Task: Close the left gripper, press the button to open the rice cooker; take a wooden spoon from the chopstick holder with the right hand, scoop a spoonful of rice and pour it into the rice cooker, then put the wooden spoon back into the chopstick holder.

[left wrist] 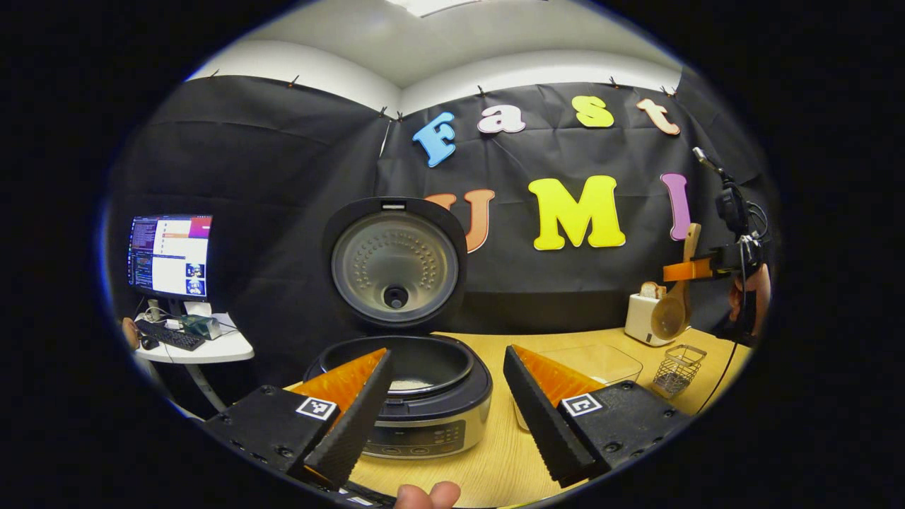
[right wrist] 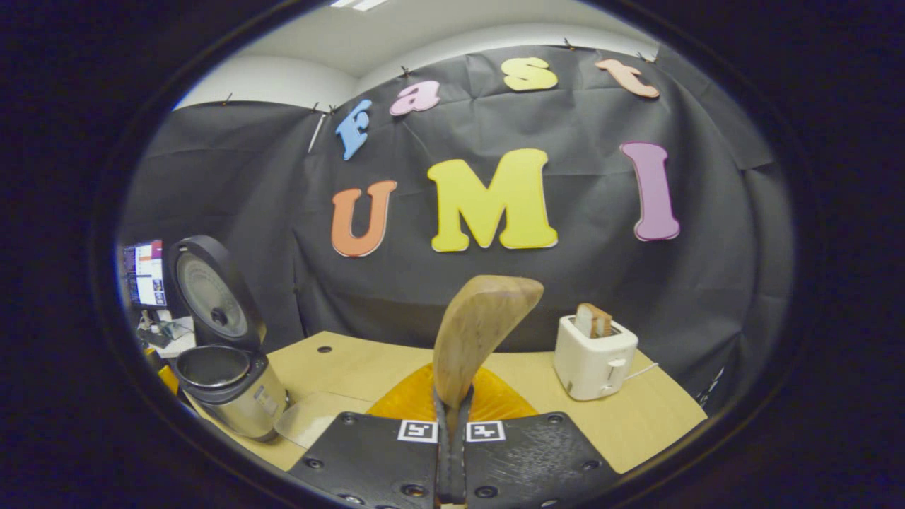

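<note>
Rice cooker (left wrist: 406,396) lid stands open ahead of the spread left tool (left wrist: 445,410). Right tool (right wrist: 452,452) clamps the wooden spoon (right wrist: 477,332), lifted above the chopstick holder (left wrist: 677,369); scooping, pouring, return remain.

No words or numbers can be read here. The rice cooker (left wrist: 406,396) has a small panel on its front, near the table's (left wrist: 495,452) front edge, but its marks are too blurry to read
</note>
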Demonstrator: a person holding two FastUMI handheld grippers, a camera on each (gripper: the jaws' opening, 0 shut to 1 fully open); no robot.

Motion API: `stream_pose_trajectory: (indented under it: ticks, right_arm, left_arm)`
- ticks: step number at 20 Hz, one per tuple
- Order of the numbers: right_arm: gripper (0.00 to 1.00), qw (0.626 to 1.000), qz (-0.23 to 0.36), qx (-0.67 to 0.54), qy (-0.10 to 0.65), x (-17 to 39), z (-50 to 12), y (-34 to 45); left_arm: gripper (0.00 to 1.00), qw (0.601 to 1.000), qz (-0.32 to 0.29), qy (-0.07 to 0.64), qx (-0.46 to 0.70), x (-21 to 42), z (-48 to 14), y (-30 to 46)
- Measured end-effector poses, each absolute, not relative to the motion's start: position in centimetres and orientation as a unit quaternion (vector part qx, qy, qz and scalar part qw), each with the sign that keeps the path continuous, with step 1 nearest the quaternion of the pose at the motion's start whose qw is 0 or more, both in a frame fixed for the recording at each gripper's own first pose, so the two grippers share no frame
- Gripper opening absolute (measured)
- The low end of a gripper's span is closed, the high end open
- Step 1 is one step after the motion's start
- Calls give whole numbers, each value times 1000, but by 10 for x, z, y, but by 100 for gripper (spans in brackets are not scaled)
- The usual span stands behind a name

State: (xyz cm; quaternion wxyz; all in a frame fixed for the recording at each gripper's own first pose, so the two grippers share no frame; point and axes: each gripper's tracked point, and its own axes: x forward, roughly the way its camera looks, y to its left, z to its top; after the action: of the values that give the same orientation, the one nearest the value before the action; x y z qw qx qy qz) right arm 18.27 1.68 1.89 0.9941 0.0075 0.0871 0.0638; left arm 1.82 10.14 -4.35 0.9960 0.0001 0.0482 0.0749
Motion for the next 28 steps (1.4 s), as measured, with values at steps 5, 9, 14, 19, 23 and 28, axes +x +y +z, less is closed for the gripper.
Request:
stream_pose_trajectory:
  ticks: [5,9,14,19,23,28]
  right_arm:
    - [0,987,99,-38,118,213,-19,87]
    - [0,974,100,-87,183,220,-90,109]
    - [0,961,73,-180,197,222,-125,110]
    - [0,963,93,-117,222,211,-140,148]
    - [0,966,97,-36,238,207,-144,166]
    - [0,958,83,115,251,208,-141,167]
  left_arm:
    - [99,995,82,49,5,14,-42,116]
    - [99,996,76,52,10,14,-44,121]
    - [99,994,99,51,-1,11,-42,147]
    - [99,993,106,49,-20,7,-39,158]
    - [99,992,110,59,-13,6,-44,166]
    - [99,993,102,56,-27,6,-41,162]
